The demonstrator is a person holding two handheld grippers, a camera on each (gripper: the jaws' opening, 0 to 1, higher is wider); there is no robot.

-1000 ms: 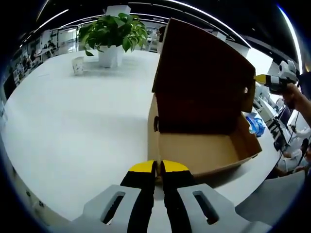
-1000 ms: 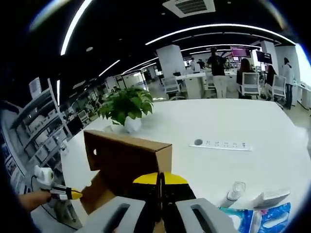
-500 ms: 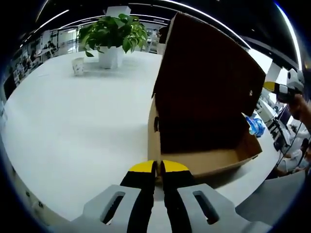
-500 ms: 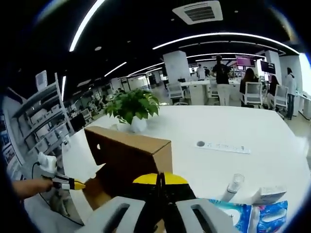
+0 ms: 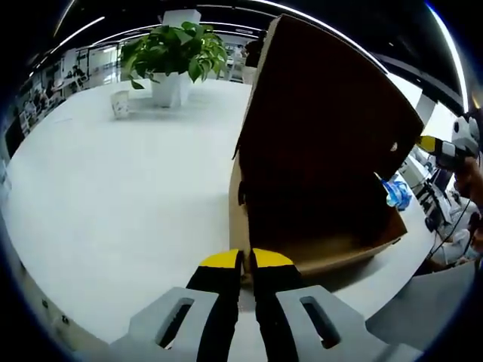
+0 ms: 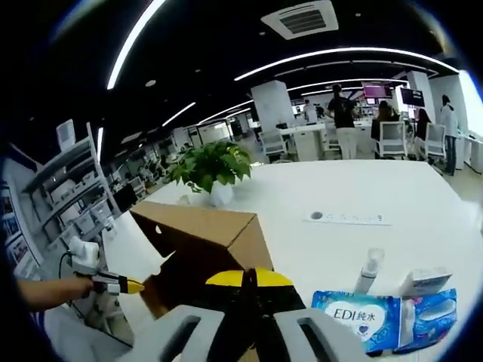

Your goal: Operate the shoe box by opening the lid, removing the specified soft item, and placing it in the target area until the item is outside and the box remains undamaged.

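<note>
A brown cardboard shoe box point(image 5: 317, 253) stands on the white table point(image 5: 113, 196), its hinged lid point(image 5: 324, 121) raised steeply over the shadowed inside. My left gripper point(image 5: 246, 261) is shut at the near end of the box wall, with the cardboard edge running into its yellow tips. It also appears at the left of the right gripper view, where the left gripper point(image 6: 128, 286) is held by a hand against the box's low corner. My right gripper point(image 6: 247, 277) is shut on the lid point(image 6: 200, 230) at its free corner. That right gripper point(image 5: 438, 145) is beside the lid's edge.
A potted plant point(image 5: 173, 53) and a paper cup point(image 5: 121, 102) stand at the table's far side. Blue wet-wipe packs point(image 6: 377, 317), a small bottle point(image 6: 367, 268), a white carton point(image 6: 426, 280) and a power strip point(image 6: 347, 219) lie right of the box. People sit at distant desks.
The lid has swung higher and now shades more of the box's inside. The right gripper has risen with it, bringing the wipe packs into view. The left gripper has stayed put.
</note>
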